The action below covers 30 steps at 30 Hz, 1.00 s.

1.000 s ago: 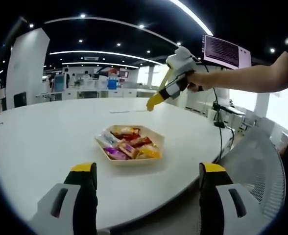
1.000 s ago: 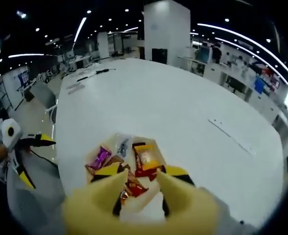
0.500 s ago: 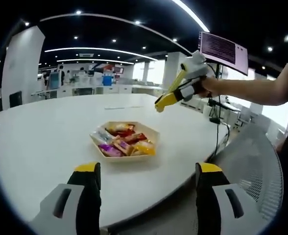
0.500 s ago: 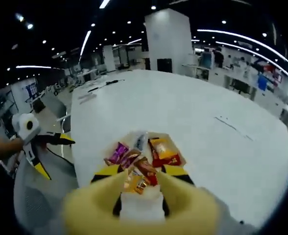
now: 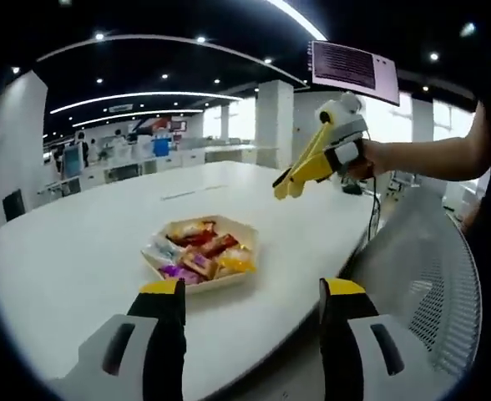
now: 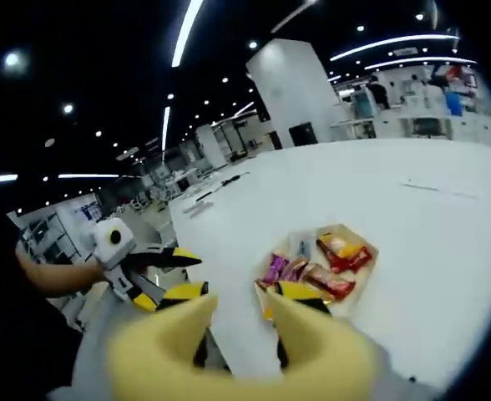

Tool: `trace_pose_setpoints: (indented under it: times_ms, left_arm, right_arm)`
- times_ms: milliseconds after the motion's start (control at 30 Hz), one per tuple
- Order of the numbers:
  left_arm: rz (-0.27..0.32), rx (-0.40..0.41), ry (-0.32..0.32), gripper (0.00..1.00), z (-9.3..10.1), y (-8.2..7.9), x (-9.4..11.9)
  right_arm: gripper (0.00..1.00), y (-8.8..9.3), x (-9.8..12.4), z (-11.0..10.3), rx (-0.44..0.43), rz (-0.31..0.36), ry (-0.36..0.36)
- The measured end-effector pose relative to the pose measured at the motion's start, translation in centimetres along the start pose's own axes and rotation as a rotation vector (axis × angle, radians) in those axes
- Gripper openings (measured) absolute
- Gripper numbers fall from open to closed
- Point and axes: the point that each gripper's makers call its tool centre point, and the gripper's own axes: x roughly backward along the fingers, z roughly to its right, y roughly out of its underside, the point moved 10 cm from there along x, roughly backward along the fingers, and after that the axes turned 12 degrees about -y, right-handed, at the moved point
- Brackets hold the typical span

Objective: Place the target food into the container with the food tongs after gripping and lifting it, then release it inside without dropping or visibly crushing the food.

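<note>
A pale hexagonal tray [image 5: 244, 251] of wrapped snacks in several colours lies on the white round table [image 5: 78, 251]. My left gripper [image 5: 252, 291] hovers near the table's edge, its jaws wide apart with nothing between them. Above and right of the tray, a hand holds my right gripper [image 5: 336, 149], shut on yellow food tongs [image 5: 300, 174] that point down-left and carry nothing. In the right gripper view the blurred tongs [image 6: 312, 334] rise between my right gripper's jaws [image 6: 241, 292]. There the tray [image 6: 369, 249] lies just beyond, to the right, and the left gripper [image 6: 141, 263] hangs at the left.
A grey mesh chair [image 5: 433, 292] stands at the table's right edge. A screen [image 5: 351, 67] hangs high behind the right gripper. Bare tabletop surrounds the tray. Far off are a white pillar [image 6: 291, 92] and office desks.
The right gripper with the tongs has drawn back and swung left, so the tray now sits right of the tongs instead of under them. The left gripper stays open.
</note>
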Motion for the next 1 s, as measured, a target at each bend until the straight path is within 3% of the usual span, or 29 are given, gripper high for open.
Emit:
trace_pose_setpoints:
  times_ms: [100, 200, 267, 333, 400, 500, 633, 900, 967, 1000]
  left_arm:
    - [0.065, 0.029, 0.063, 0.44, 0.7, -2.1, -0.5]
    - [0.050, 0.049, 0.146, 0.36, 1.6, -3.2, -0.7]
    - [0.062, 0.064, 0.231, 0.27, 2.8, -4.5, -0.8]
    - [0.076, 0.135, 0.329, 0.19, 3.8, -5.5, -0.8]
    - [0.097, 0.161, 0.394, 0.16, 4.6, -6.4, -1.1]
    - [0.128, 0.183, 0.420, 0.19, 5.2, -7.2, -1.4]
    - [0.169, 0.230, 0.491, 0.05, 5.3, -7.7, -1.3]
    - [0.192, 0.222, 0.535, 0.03, 5.7, -7.9, -0.9]
    - [0.193, 0.188, 0.543, 0.02, 5.8, -7.8, -0.7]
    - [0.167, 0.126, 0.528, 0.00, 5.7, -7.5, -0.7]
  right_arm:
    - [0.31, 0.3, 0.0, -0.7, -0.036, 0.041, -0.060]
    - [0.31, 0.5, 0.1, -1.5, -0.073, 0.103, -0.123]
    - [0.31, 0.5, 0.0, -2.2, -0.081, 0.124, -0.167]
    - [0.31, 0.5, -0.1, -3.1, -0.077, 0.132, -0.198]
    - [0.31, 0.3, -0.2, -3.9, -0.073, 0.153, -0.239]
    - [0.31, 0.1, -0.4, -5.0, -0.074, 0.167, -0.283]
    - [0.31, -0.4, -0.2, -5.7, -0.070, 0.216, -0.318]
    - [0.32, -0.3, 0.3, -6.5, -0.097, 0.222, -0.357]
    - [0.32, -0.3, 0.3, -6.5, -0.094, 0.218, -0.359]
    - [0.33, -0.4, 0.6, -6.4, -0.103, 0.230, -0.358]
